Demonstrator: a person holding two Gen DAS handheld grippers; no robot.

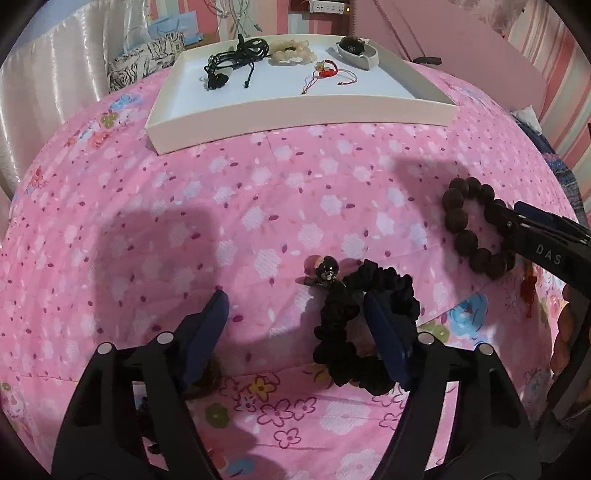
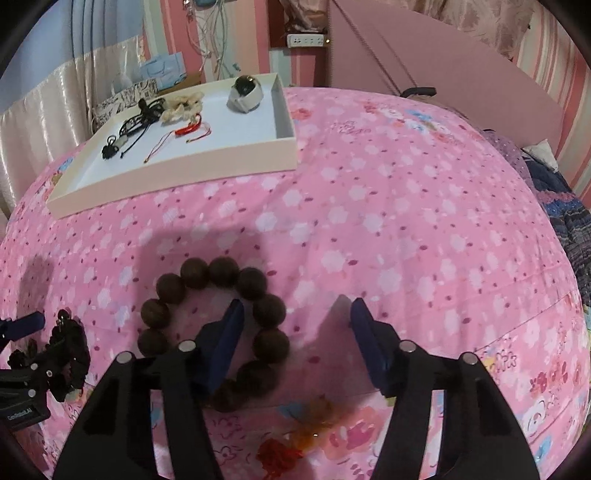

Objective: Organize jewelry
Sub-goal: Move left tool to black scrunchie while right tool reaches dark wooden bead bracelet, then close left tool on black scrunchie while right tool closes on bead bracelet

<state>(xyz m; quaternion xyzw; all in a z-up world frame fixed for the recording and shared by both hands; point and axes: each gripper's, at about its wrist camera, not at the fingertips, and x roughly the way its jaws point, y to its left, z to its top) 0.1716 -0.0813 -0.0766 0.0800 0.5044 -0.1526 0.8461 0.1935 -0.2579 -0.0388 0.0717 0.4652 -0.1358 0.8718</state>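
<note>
- Step in hand: pickup of loose pieces from the bed (image 1: 258, 192), judged from both grippers being set over items while the tray (image 1: 295, 110) already holds several.
- Right gripper (image 2: 295, 317): fingers spread; one finger (image 2: 225, 343) is placed inside the ring of the wooden bead bracelet (image 2: 207, 280), the other outside it, so the beaded strand lies between them. No pinch is made yet.
- Left gripper (image 1: 295, 314): fingers spread; the black scrunchie (image 1: 354, 325) is straddled, its charm bead (image 1: 327, 269) lying just ahead.
- Next move, as judged: each pair is to be closed on its strand, then lifted toward the tray.
- Tray contents: black cord necklace (image 1: 236, 59), pale bead bracelet (image 1: 291, 50), red string bracelet (image 1: 325, 72), white watch (image 1: 356, 51).
- Red tassel (image 2: 277, 454): seen near the right gripper's base; possibly attached to the bracelet, though blurred.
- Surface: soft pink floral bedspread, likely to yield under pressure.
- Room: pink striped walls, curtain (image 1: 55, 74), power strip (image 1: 328, 6).
</note>
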